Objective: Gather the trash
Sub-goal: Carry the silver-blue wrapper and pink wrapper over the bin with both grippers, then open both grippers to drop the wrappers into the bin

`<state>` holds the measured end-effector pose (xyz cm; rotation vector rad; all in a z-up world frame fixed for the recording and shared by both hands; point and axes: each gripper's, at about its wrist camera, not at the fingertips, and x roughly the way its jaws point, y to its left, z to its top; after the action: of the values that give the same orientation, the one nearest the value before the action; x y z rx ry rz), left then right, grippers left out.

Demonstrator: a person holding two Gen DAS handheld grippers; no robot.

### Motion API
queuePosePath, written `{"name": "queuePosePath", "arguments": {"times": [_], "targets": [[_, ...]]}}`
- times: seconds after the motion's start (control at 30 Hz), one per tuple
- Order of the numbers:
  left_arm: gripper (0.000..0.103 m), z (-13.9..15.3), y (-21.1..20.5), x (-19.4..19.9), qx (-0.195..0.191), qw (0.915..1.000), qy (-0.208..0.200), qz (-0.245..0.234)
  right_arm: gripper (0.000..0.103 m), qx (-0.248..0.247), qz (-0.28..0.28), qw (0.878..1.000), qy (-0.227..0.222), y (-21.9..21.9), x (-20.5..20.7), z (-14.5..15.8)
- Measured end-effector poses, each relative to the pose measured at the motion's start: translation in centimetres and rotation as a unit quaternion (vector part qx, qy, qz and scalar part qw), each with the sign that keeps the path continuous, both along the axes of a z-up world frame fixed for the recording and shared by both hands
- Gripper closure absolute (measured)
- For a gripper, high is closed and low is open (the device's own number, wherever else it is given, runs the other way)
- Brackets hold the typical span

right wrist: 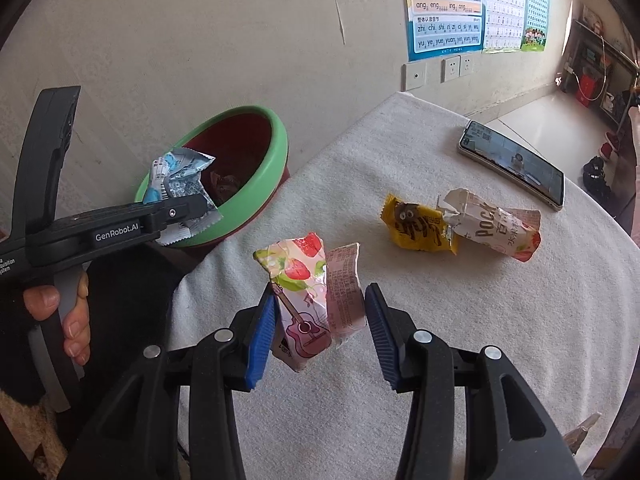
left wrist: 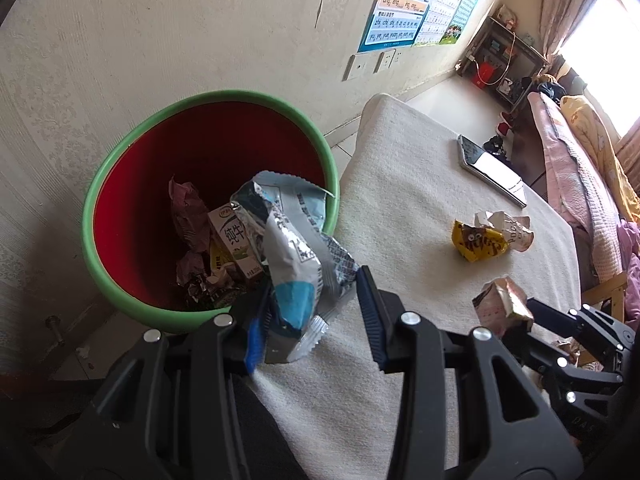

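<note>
The left gripper [left wrist: 316, 312] hangs over the near rim of the green bin [left wrist: 120, 152], its jaws wide apart, with the blue-and-silver wrapper [left wrist: 292, 248] loose between them and leaning on the left pad only. Most of that wrapper sits above the bin's mouth, but its lower end overlaps the table [left wrist: 400, 184] edge; my judgement is that it could slide down the outside of the rim, or catch on the pad and come back with the gripper.

The right gripper [right wrist: 320, 320] is over the near part of the table, its jaws also wide, the strawberry wrapper [right wrist: 308, 292] standing between them and touching just the left pad. It is not pinched, so a lift now would likely leave it behind or tip it over; closing off-centre could crush only one flap and let it slip.

Farther right on the table lie a yellow wrapper [right wrist: 416, 224] and a Pocky box [right wrist: 492, 228], touching each other, so grasping one may drag the other. A phone [right wrist: 512, 164] lies beyond them, near enough to be nudged. The left gripper itself stands between the right one and the bin.
</note>
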<state>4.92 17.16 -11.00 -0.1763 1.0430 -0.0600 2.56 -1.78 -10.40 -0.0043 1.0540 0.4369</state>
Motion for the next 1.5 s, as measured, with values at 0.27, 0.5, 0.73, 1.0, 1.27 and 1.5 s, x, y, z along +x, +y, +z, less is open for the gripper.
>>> {"name": "queuePosePath", "arguments": {"times": [0.27,0.5,0.73,1.0,1.27,1.5], "targets": [[0.064,0.2,1.2,0.2,0.002,1.0,-0.005,0.009,0.059,0.014,0.005,1.0,-0.011,1.4,0.9,1.5],[0.064,0.3,2.1,0.3,0.0,0.9999,-0.007,0.012,0.059,0.018,0.017,1.0,-0.015,2.9,1.6,2.0],[0.064,1.1,4.0,1.2,0.007,0.9997,-0.017,0.018,0.059,0.046,0.022,0.999,-0.008,4.6,2.8,2.3],[0.064,0.9,7.0,2.4,0.021,0.9987,-0.007,0.045,0.059,0.09,0.035,0.995,0.006,8.8,6.2,2.2],[0.032,1.0,8.5,3.2,0.024,0.9956,-0.019,0.088,0.031,0.14,0.03,0.99,0.009,11.5,9.7,3.2],[0.032,0.7,7.9,2.5,0.017,0.9965,-0.014,0.081,0.031,0.119,0.01,0.993,-0.011,7.7,7.8,3.1]]}}
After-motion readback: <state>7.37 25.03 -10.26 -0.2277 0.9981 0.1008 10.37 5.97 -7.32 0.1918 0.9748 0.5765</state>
